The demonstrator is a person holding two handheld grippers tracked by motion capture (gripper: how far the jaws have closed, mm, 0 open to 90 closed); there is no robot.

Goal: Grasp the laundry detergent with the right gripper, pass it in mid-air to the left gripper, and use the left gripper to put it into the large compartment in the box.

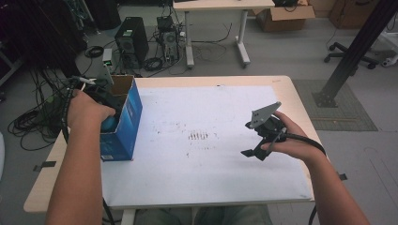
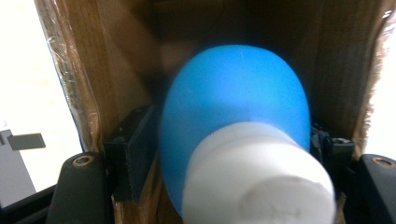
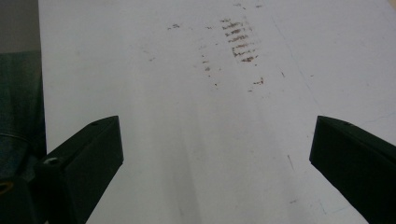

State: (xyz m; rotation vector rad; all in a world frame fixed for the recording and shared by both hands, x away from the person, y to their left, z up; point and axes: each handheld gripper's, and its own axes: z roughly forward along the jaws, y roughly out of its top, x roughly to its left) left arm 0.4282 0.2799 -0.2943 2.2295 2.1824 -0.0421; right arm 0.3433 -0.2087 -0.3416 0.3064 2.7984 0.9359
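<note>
A blue cardboard box [image 1: 130, 117] stands with its top open at the table's left edge. My left gripper [image 1: 107, 112] reaches down into it, largely covered by the hand. In the left gripper view a blue bulb-shaped object [image 2: 233, 102] with a white neck [image 2: 257, 182] lies between the jaws of the left gripper [image 2: 229, 144], in front of the box's brown inner wall [image 2: 116, 56]. The pads stand close beside it with a slight gap, and the object looks blurred. My right gripper [image 1: 248, 139] hovers open over the white sheet at the right, with nothing between the jaws of the right gripper [image 3: 215, 154].
A white sheet [image 1: 202, 103] covers most of the table, with dark smudges [image 1: 199, 136] near its middle. Beyond the table, on the floor, are computer towers [image 1: 131, 42], cables, another table and a cardboard box [image 1: 286, 16]. A black post [image 1: 356, 47] rises at the right.
</note>
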